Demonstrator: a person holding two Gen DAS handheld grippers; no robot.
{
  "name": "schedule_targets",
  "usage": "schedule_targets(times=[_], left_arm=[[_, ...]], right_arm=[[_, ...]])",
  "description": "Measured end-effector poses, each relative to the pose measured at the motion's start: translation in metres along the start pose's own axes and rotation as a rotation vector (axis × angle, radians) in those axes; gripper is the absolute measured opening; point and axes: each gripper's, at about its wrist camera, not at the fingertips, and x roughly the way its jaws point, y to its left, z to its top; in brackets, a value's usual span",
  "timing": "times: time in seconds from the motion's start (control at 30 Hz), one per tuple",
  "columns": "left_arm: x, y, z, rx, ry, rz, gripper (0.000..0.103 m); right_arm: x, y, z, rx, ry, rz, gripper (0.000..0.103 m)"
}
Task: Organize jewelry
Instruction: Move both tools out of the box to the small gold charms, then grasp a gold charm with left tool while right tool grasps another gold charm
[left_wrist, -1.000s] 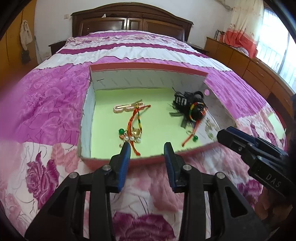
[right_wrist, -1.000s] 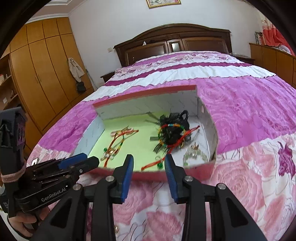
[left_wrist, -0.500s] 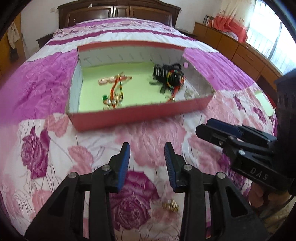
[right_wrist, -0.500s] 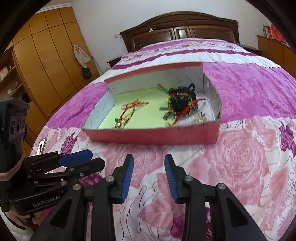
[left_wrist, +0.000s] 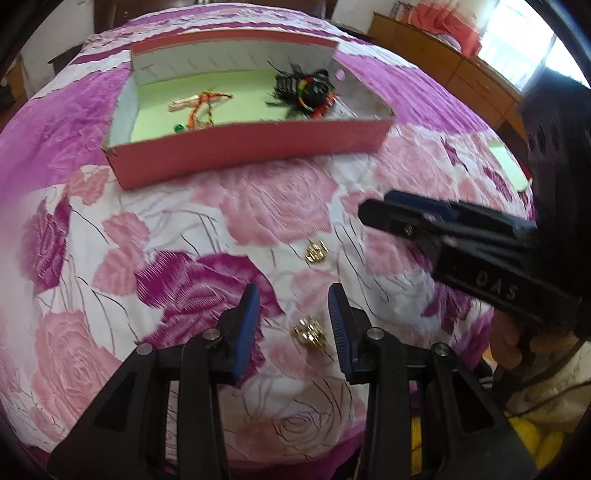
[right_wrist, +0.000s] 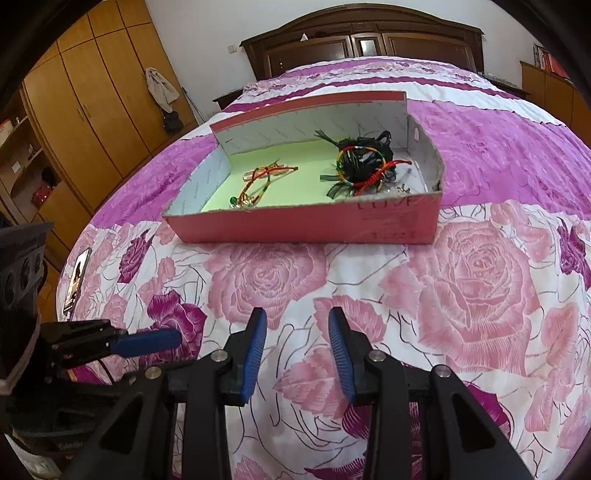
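Observation:
A red cardboard box (left_wrist: 251, 144) with a green floor sits on the bed; it also shows in the right wrist view (right_wrist: 306, 225). Inside lie red-orange cord bracelets (left_wrist: 201, 105) and a black hair-accessory pile with a multicolour bangle (left_wrist: 308, 90). Two small gold jewelry pieces lie on the bedspread: one (left_wrist: 308, 332) between my left gripper's fingers, another (left_wrist: 316, 252) farther ahead. My left gripper (left_wrist: 291, 317) is open and empty. My right gripper (right_wrist: 297, 343) is open and empty, above bare bedspread; it also shows at the right of the left wrist view (left_wrist: 399, 212).
The floral pink bedspread (right_wrist: 461, 280) covers the bed. A phone (right_wrist: 77, 280) lies near the left bed edge. A wooden wardrobe (right_wrist: 92, 122) stands left, a headboard (right_wrist: 362, 40) behind, and drawers (left_wrist: 454, 70) to the right.
Both grippers pulled back from the box toward the near edge of the bed. The left gripper now straddles a gold piece that came into view.

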Motion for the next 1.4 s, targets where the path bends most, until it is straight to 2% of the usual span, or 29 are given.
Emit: schedule_targets(times=[0.3, 0.4, 0.43, 0.47, 0.7, 1.0, 1.2, 1.4], left_arm=[[0.013, -0.01, -0.012, 0.049, 0.04, 0.01, 0.028], [0.016, -0.01, -0.014, 0.062, 0.044, 0.032, 0.018], [0.017, -0.01, -0.015, 0.066, 0.043, 0.042, 0.01], [0.018, -0.009, -0.015, 0.069, 0.043, 0.048, 0.009], [0.011, -0.002, -0.012, 0.049, 0.009, 0.049, 0.008], [0.001, 0.023, -0.004, -0.019, -0.039, 0.141, 0.008], [0.001, 0.031, -0.003, -0.039, -0.049, 0.174, 0.009], [0.005, 0.032, -0.003, -0.04, -0.049, 0.178, 0.009]], right_arm=[[-0.002, -0.002, -0.002, 0.01, 0.003, 0.001, 0.038], [-0.002, -0.001, -0.003, 0.01, 0.006, 0.003, 0.038], [-0.002, 0.0, -0.003, 0.009, 0.007, 0.005, 0.038], [-0.002, 0.001, -0.004, 0.007, 0.009, 0.007, 0.038], [0.001, 0.006, -0.006, 0.0, 0.025, 0.022, 0.038], [0.014, 0.02, -0.01, -0.027, 0.076, 0.069, 0.038], [0.029, 0.033, -0.011, -0.062, 0.112, 0.091, 0.037], [0.044, 0.036, -0.013, -0.079, 0.146, 0.067, 0.023]])
